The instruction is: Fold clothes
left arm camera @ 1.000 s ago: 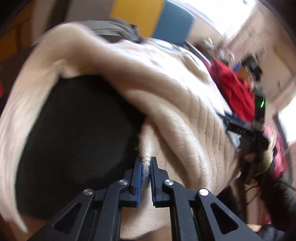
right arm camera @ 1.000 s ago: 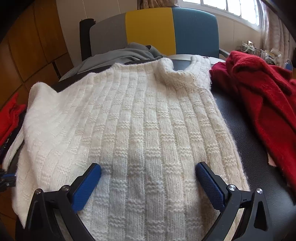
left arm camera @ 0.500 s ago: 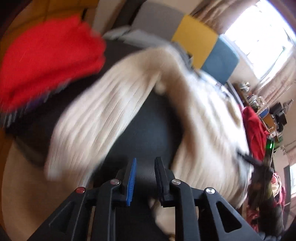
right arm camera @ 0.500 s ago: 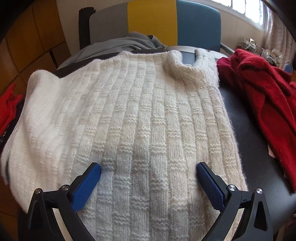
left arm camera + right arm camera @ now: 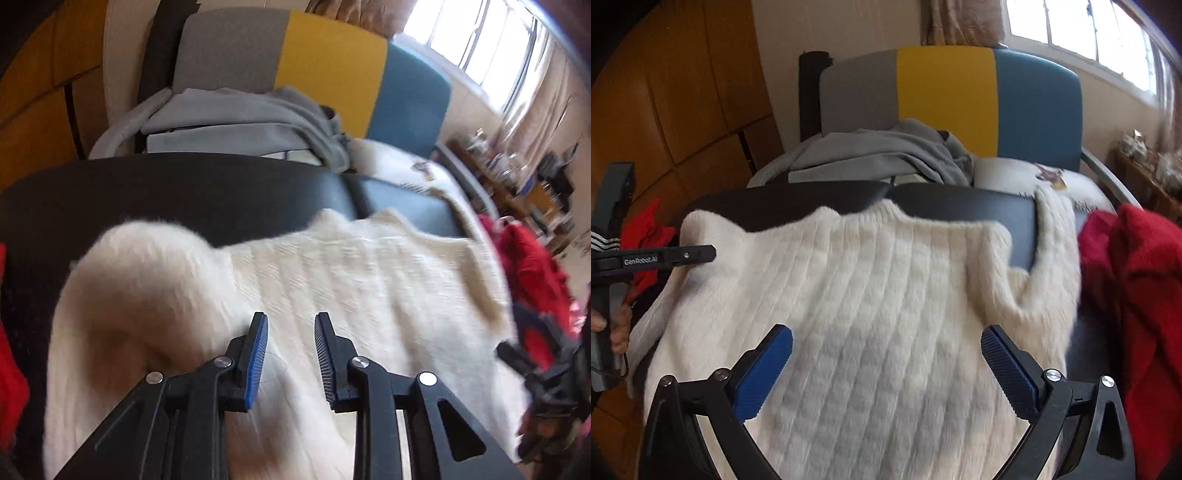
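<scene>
A cream knitted sweater point(image 5: 886, 314) lies spread on a black padded surface point(image 5: 960, 206); it also shows in the left wrist view point(image 5: 351, 280). One sleeve runs up its right side point(image 5: 1056, 236). My left gripper point(image 5: 290, 332) hovers over the sweater's left part, jaws a little apart and empty; it appears at the left of the right wrist view point(image 5: 665, 254). My right gripper point(image 5: 886, 350) is wide open and empty above the sweater's near part.
A red garment point(image 5: 1137, 295) lies right of the sweater, and red cloth point(image 5: 646, 229) at the left edge. A grey garment point(image 5: 879, 155) sits on a chair with a grey, yellow and blue back point(image 5: 945, 85). A white pillow point(image 5: 1034, 177) lies behind.
My left gripper let go of the sweater's edge, opened slightly and swung back over the sweater. The sweater's top part now lies folded toward me, baring black surface behind. My right gripper stayed open.
</scene>
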The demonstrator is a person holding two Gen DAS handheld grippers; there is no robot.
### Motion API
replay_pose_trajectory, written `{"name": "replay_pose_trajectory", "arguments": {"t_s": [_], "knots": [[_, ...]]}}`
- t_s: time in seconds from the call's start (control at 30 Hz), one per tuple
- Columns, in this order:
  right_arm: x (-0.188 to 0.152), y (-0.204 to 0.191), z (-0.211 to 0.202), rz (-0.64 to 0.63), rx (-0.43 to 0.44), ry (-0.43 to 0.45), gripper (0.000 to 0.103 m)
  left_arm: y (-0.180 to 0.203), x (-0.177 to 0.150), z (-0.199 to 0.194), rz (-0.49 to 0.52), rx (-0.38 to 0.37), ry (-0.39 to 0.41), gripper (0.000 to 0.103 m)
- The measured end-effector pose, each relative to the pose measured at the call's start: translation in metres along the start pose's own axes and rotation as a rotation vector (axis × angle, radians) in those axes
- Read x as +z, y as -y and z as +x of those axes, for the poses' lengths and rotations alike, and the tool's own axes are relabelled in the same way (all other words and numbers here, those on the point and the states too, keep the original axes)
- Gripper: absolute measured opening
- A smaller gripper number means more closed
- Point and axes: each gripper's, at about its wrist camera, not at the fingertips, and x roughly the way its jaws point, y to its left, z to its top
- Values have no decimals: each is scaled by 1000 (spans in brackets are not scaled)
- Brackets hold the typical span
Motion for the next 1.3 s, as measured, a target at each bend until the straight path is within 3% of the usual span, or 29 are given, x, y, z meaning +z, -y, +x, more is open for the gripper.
{"name": "replay_pose_trajectory", "arguments": {"t_s": [0.1,0.2,0.27,0.43,0.57,0.67,0.73,0.83,0.93,1.03,1.1,1.17,1.23,1.3], "knots": [[29,1,52,-26,72,-42,103,-1,2,49,27,100,-101,27],[46,5,104,-25,59,-114,103,-7,10,64,106,129,-30,29],[51,15,133,0,-37,-166,103,-5,21,74,164,164,15,31],[64,52,147,141,-180,-138,103,7,59,111,270,227,101,37],[75,65,159,175,-232,-129,103,-1,88,123,214,162,79,38],[81,66,164,172,-232,-120,103,-24,92,107,81,6,13,37],[83,65,164,171,-230,-113,103,-47,79,81,-24,-77,26,37],[83,64,164,170,-231,-106,103,-90,38,30,-142,-129,53,37],[84,62,158,170,-222,-111,103,-113,-1,-2,-169,-121,41,35],[85,53,143,158,-212,-115,103,-116,-43,-30,-124,-109,27,35],[84,28,111,136,-124,-46,103,-111,-67,-44,-73,-1,40,35],[71,17,104,124,-90,-49,103,-111,-91,-62,-51,100,73,35],[57,6,98,114,-58,-56,103,-118,-113,-81,-87,137,104,35],[44,-4,91,103,-26,-62,103,-122,-136,-97,-68,231,117,36]]}}
